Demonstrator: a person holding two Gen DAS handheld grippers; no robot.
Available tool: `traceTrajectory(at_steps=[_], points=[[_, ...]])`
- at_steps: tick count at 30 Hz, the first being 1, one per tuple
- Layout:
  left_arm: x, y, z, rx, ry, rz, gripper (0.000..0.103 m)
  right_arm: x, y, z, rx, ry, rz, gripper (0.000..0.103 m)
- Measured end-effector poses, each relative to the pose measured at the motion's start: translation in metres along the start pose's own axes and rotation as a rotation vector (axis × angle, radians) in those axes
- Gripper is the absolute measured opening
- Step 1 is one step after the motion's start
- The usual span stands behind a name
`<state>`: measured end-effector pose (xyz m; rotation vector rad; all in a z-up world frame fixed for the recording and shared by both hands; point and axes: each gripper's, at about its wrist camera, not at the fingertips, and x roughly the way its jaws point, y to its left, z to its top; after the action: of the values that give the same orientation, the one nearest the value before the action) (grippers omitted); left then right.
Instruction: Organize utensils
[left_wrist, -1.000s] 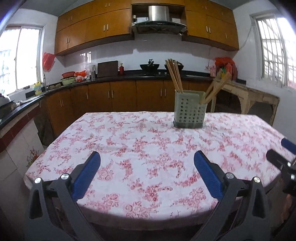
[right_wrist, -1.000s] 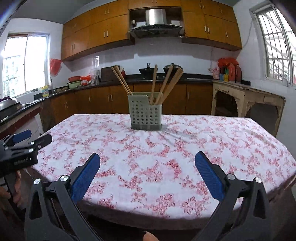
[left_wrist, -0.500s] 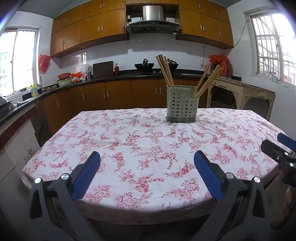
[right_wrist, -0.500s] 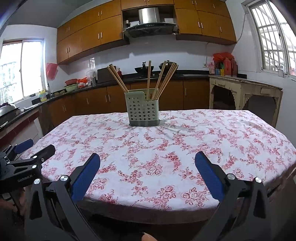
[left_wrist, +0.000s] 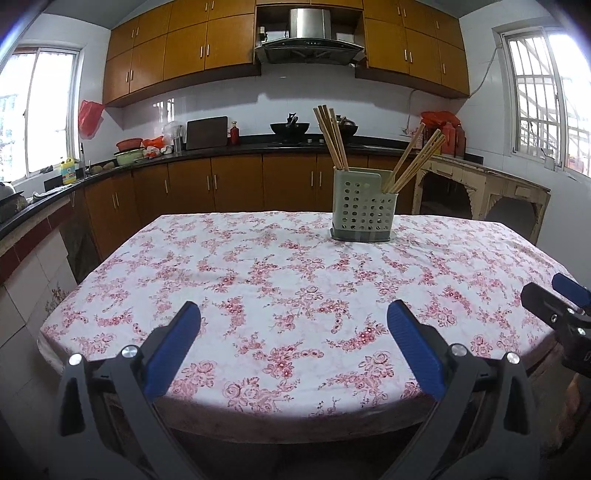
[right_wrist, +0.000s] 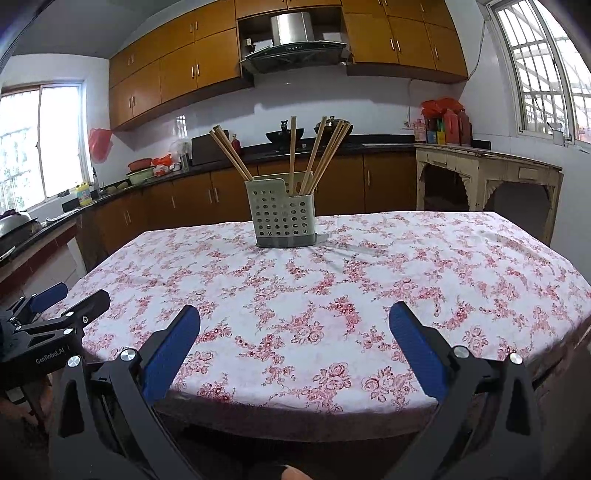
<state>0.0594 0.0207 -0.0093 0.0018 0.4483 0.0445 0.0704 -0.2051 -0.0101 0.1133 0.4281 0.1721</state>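
Left tool (left_wrist: 293, 332) spread, empty; right tool (right_wrist: 294, 334) spread, empty; chopsticks (right_wrist: 314, 155) bases hidden in holder (right_wrist: 282, 218)

Daylight thru blown-out windows (left_wrist: 44, 110) both sides; room evenly bright, sharp; fisheye bends edges, dark vignette in corners.

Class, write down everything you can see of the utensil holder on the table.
The utensil holder is a pale grey-green, plastic-looking box with rows of round holes and a darker base. It stands upright on the floral tablecloth, toward the far side. Wooden chopsticks lean out of it in separate bunches, suggesting compartments. Neither gripper touches it.
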Motion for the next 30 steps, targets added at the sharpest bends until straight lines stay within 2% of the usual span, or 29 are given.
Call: traceTrajectory(at_steps=[30], points=[[-0.0019,-0.0012,-0.0013,-0.001,-0.003,-0.008,0.099,0.0004,-0.0013,0.0004,0.004,0.000,0.001,0.101]])
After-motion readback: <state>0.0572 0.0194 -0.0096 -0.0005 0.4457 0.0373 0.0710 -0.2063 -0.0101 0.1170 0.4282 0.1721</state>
